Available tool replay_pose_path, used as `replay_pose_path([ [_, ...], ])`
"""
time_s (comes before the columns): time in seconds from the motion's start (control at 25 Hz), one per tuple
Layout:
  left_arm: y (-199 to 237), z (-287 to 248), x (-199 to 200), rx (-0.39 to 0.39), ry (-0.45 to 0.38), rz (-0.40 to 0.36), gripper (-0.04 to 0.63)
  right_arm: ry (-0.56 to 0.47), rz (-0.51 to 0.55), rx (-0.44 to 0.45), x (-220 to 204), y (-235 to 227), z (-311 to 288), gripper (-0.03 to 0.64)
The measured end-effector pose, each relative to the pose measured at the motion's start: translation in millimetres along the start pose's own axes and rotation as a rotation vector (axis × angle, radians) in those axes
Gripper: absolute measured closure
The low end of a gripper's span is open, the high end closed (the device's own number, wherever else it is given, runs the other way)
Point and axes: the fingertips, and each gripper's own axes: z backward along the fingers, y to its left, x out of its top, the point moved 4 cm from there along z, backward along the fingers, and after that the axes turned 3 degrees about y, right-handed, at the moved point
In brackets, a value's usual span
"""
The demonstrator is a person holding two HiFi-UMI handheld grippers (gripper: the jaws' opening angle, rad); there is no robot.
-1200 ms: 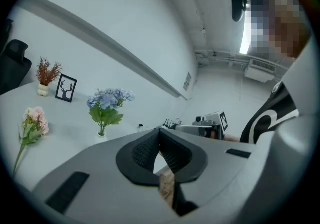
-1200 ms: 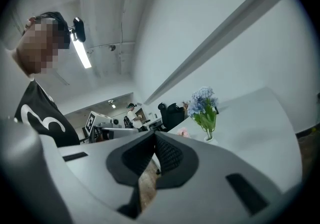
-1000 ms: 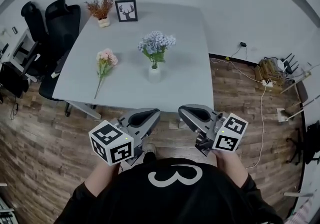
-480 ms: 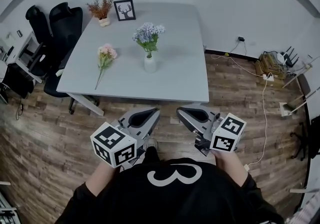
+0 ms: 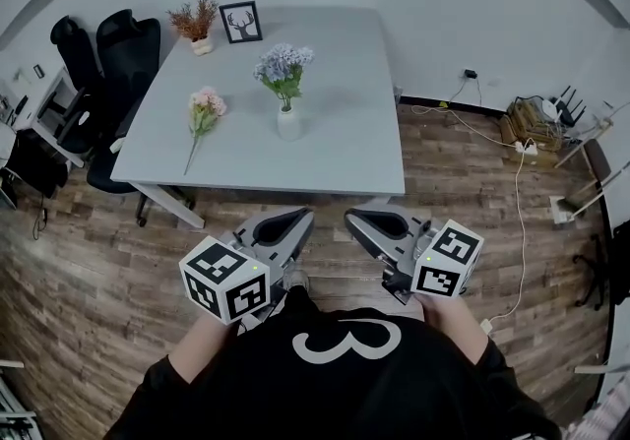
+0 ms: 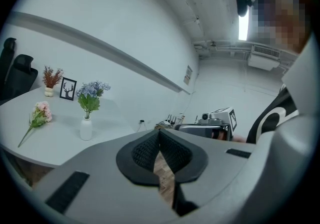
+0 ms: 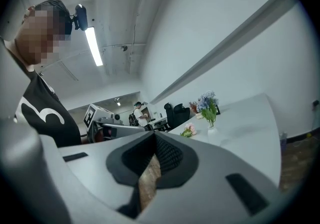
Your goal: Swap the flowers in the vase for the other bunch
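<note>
A white vase (image 5: 288,123) with blue flowers (image 5: 281,64) stands near the middle of the grey table (image 5: 345,153). To its left, a pink bunch (image 5: 205,108) lies flat on the tabletop. Both grippers are held close to my body over the wooden floor, short of the table's near edge. My left gripper (image 5: 300,219) is shut with nothing in it, and my right gripper (image 5: 356,221) is also shut and empty. The left gripper view shows the vase (image 6: 86,129) and the pink bunch (image 6: 39,114) far off. The right gripper view shows the blue flowers (image 7: 207,103) small in the distance.
A framed deer picture (image 5: 241,22) and a small pot of dried reddish flowers (image 5: 197,20) stand at the table's far left corner. Black office chairs (image 5: 108,44) stand left of the table. Cables and boxes (image 5: 532,123) lie on the floor at the right.
The table and flowers now sit farther away and a little left in the head view. Both grippers stay shut near my body.
</note>
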Motion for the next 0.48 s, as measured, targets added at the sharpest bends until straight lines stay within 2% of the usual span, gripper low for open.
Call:
replay_pose_path([
  [0.48,-25,-5,-8,-0.028,0.019,-0.01,0.584,-0.011,-0.004,-0.027,-8,8,25,0.609],
])
